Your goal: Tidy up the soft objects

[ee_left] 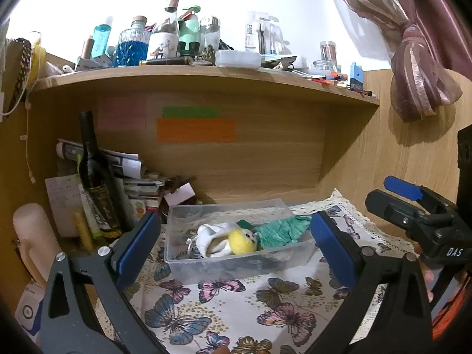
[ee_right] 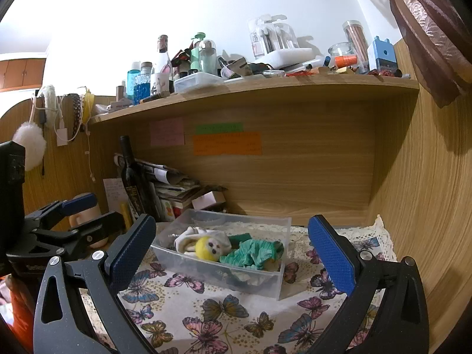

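A clear plastic bin [ee_left: 188,262] [ee_right: 274,280] stands on the butterfly-print cloth under the shelf. Inside lie a white cloth [ee_left: 209,236] [ee_right: 188,237], a yellow felt ball toy with a small face [ee_left: 242,240] [ee_right: 206,249] and a crumpled green cloth [ee_left: 280,230] [ee_right: 253,252]. My left gripper [ee_left: 236,242] is open and empty, its blue pads framing the bin from the front. My right gripper [ee_right: 233,250] is also open and empty in front of the bin. Each gripper shows at the edge of the other's view: the right one [ee_left: 413,206], the left one [ee_right: 73,215].
A dark wine bottle [ee_left: 94,177] [ee_right: 132,177], stacked papers [ee_left: 129,177] and a cream candle [ee_left: 35,236] crowd the left under the shelf. The wooden shelf [ee_left: 206,73] [ee_right: 265,88] above carries many bottles and jars. A wooden side wall [ee_right: 427,191] closes the right.
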Demonstrator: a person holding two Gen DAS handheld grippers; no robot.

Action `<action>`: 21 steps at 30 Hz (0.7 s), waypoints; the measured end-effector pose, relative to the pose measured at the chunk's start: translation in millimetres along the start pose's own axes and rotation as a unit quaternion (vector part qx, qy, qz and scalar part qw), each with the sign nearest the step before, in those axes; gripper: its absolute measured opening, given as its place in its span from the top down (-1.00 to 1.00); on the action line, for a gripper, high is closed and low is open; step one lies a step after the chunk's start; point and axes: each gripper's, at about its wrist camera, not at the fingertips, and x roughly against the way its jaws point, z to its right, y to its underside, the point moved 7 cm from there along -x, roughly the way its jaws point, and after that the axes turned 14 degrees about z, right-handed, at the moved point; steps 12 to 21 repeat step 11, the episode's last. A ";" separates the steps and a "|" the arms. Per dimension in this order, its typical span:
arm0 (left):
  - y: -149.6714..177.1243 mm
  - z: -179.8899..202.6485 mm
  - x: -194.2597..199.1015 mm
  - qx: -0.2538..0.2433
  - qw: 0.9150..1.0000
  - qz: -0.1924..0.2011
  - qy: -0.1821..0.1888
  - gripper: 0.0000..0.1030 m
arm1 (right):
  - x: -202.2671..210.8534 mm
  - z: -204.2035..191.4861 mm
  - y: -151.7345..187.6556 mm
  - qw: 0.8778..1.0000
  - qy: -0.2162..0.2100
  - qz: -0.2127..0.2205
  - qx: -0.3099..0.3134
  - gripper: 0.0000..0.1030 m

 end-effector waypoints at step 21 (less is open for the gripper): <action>2.0 -0.1 -0.4 -0.007 1.000 0.000 0.002 -1.00 | -3.7 -2.3 5.8 1.000 0.000 -0.010 -0.002 -1.00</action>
